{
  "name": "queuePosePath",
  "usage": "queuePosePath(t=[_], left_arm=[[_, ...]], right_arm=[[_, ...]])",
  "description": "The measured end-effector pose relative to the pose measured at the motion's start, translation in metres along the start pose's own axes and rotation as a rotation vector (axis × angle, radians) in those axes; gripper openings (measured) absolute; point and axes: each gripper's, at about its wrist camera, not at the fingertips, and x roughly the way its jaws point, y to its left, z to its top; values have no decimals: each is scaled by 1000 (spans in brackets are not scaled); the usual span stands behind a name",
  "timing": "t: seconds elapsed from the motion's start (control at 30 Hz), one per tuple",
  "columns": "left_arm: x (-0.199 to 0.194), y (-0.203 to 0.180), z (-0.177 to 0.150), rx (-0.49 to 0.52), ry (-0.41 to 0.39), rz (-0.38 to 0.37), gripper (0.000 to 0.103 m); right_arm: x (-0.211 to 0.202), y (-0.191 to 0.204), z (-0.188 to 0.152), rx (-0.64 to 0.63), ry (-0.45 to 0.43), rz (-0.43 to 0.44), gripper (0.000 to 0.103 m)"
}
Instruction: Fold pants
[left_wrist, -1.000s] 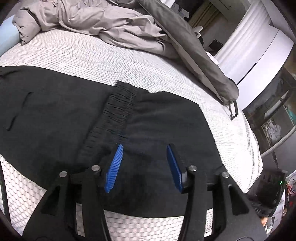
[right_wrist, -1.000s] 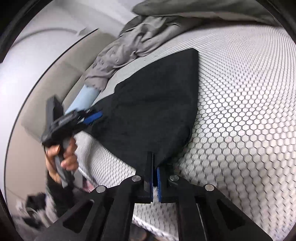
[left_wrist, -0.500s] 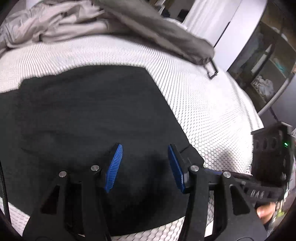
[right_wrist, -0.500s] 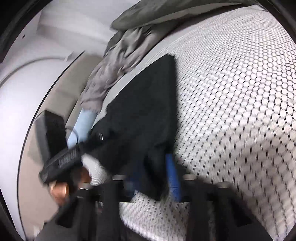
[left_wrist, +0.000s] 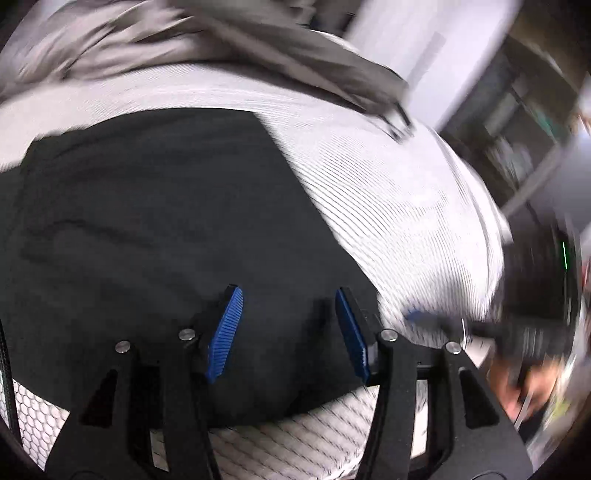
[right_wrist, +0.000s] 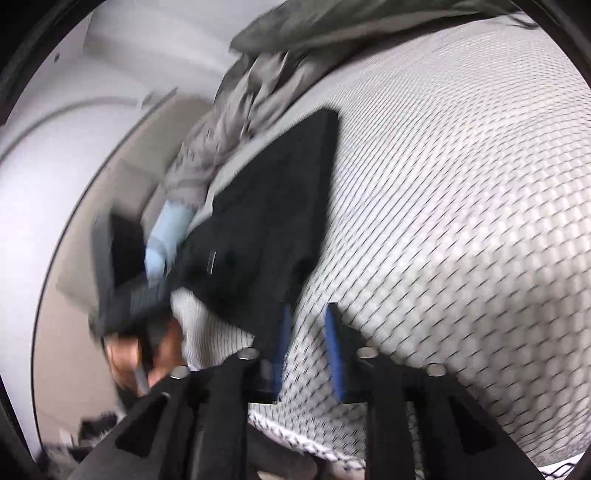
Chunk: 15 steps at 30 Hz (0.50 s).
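Left wrist view
- Pants: the black pants (left_wrist: 159, 236) lie folded flat on the white honeycomb-patterned bed cover (left_wrist: 399, 206).
- Left gripper (left_wrist: 288, 325): its 2 blue pads stand about half apart above the near edge of the pants, gripping nothing.
- Background: a rumpled grey blanket (left_wrist: 207, 44) lies beyond, blurred.

Right wrist view
- Right gripper (right_wrist: 308, 347): jaws are opening; only bed cover (right_wrist: 461, 221) shows between the pads, the pants' (right_wrist: 273, 206) corner just left of them.
- Left hand (right_wrist: 147, 350): blurred, at the pants' far end.

White honeycomb-patterned bed (right_wrist: 461, 221), grey bedding (left_wrist: 184, 48), dark shelving (left_wrist: 517, 122) beyond.
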Motion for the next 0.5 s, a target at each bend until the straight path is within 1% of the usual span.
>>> queuePosePath(t=[0.03, 0.07, 0.1, 0.13, 0.2, 0.23, 0.3, 0.37, 0.4, 0.5], left_arm=[[5, -10, -7, 62, 20, -4, 49], [10, -19, -15, 120, 42, 10, 49], [13, -23, -20, 147, 44, 34, 49], [15, -27, -25, 182, 41, 61, 49], [15, -30, -29, 210, 38, 75, 49], [15, -28, -30, 208, 35, 67, 50], [15, -22, -30, 193, 38, 48, 50], [16, -21, -31, 202, 43, 43, 50], [17, -19, -29, 200, 46, 40, 50], [17, -16, -29, 196, 53, 21, 50]], right_arm=[[-1, -2, 3, 15, -20, -2, 26], [-2, -4, 5, 22, -29, -4, 26], [2, -4, 9, 27, -36, -4, 26], [5, -2, 13, 27, -38, -2, 31], [16, 4, 21, 11, -28, -2, 39], [22, 6, 25, -3, -30, -11, 42], [32, 9, 33, -31, -14, -29, 43], [46, 10, 42, -55, 26, -52, 43], [63, 14, 51, -75, 74, -77, 41], [94, 24, 75, -110, 137, -137, 28]])
